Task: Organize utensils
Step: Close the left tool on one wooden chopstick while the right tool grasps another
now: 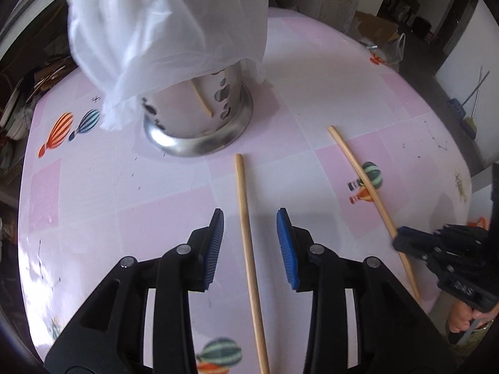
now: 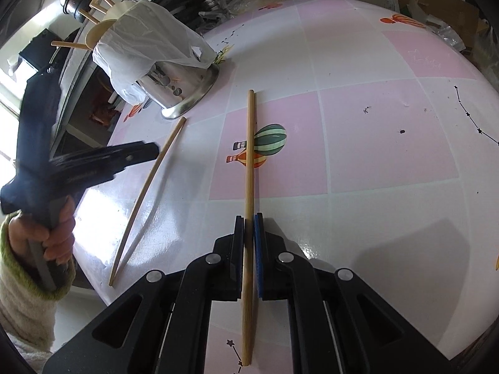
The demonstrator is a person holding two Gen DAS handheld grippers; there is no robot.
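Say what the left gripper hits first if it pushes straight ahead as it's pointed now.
Probably the steel utensil holder under the white plastic bag, dead ahead of the open left gripper. The chopstick lying between its fingers runs along that line; whether it catches depends on height, which is unclear.

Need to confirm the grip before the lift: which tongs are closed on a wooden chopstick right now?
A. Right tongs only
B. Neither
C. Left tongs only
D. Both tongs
A. The right tongs pinch one long wooden chopstick between their blue pads, while the left tongs stand open around the other wooden chopstick lying on the pink checked tabletop.
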